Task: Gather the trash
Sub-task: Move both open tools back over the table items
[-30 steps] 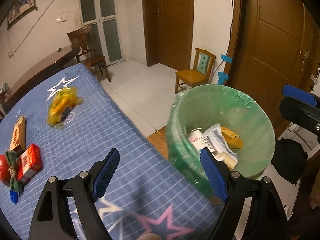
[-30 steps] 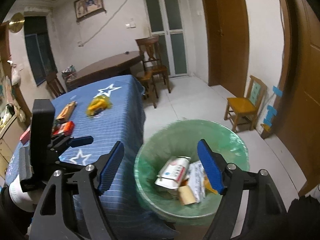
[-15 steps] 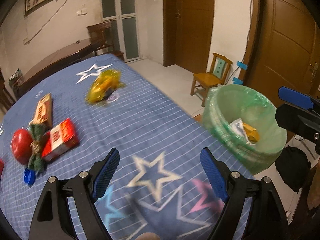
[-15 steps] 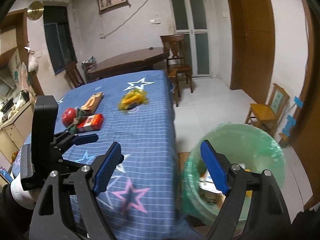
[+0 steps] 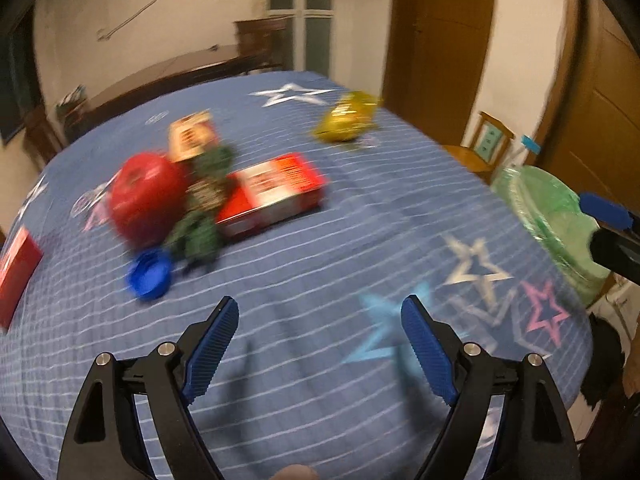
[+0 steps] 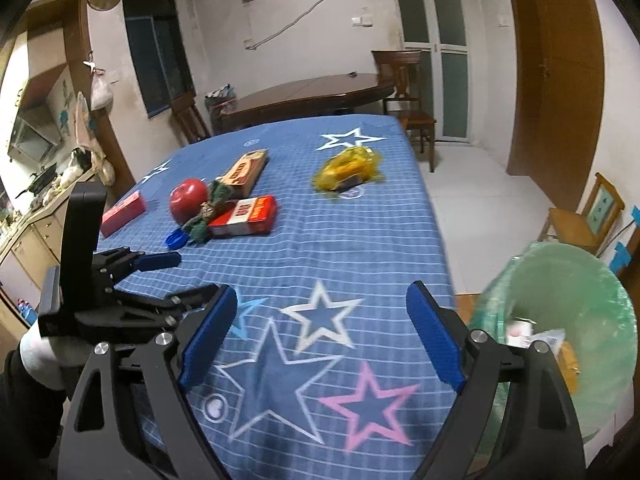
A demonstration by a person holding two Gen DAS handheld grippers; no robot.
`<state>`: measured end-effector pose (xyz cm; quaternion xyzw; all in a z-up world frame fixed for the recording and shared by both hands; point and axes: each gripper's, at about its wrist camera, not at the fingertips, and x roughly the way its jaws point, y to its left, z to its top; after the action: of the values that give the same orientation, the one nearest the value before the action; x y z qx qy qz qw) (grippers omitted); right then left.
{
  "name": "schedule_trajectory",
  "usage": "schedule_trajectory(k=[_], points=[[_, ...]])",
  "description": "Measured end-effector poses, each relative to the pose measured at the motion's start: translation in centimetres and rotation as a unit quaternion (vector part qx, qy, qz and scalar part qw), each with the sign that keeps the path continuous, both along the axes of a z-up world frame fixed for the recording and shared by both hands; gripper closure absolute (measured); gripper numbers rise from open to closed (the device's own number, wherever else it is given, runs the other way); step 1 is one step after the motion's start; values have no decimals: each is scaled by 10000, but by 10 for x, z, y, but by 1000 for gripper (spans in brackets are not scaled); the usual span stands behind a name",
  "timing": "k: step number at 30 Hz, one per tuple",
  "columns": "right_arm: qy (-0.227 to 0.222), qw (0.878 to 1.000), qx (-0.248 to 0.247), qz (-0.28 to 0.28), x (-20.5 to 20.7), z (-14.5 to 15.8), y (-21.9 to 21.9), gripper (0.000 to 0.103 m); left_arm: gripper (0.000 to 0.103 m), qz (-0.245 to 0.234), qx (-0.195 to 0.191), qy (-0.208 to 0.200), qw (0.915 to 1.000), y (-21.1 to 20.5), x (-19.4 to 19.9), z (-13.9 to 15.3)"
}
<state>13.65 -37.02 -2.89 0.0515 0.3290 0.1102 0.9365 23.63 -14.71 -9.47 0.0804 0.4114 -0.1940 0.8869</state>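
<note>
Trash [image 5: 224, 200] well ahead of left fingers [image 5: 216, 340], spread, empty, right fingers [image 6: 208, 336] widening, empty

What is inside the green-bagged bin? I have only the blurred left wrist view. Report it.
Observer: In the right wrist view, the round bin lined with a green plastic bag holds white paper packets and something yellow-brown.
Operator: Now give me the state of the right claw.
Observer: Nothing is between its blue pads, and its jaws are opening above the blue star-patterned tablecloth.
Operator: Describe what is cut off at my left edge.
Observer: It is a flat red rectangular box, seen whole here, lying apart from the round red apple.
</note>
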Motion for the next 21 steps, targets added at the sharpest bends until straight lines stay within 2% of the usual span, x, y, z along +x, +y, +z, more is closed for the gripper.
schedule_trajectory(k=[4, 9, 13, 16, 19, 21], points=[[96, 9998, 31, 168, 7, -6, 14, 19, 19, 504, -109, 70, 9986, 58, 14, -2], [243, 9990, 103, 348, 17, -18, 31, 19, 20, 849, -163, 112, 9962, 102, 33, -5], [316, 9985, 147, 412, 23, -27, 37, 19, 27, 874, -149, 316, 9956, 117, 54, -16], [359, 9983, 172, 421, 28, -31, 38, 19, 29, 840, -78, 276, 9960, 114, 66, -16], [393, 9980, 172, 470, 33, -33, 40, 19, 36, 830, -98, 282, 9961, 112, 77, -14], [408, 9974, 109, 582, 40, -35, 45, 19, 46, 809, -119, 258, 9963, 106, 81, -14]])
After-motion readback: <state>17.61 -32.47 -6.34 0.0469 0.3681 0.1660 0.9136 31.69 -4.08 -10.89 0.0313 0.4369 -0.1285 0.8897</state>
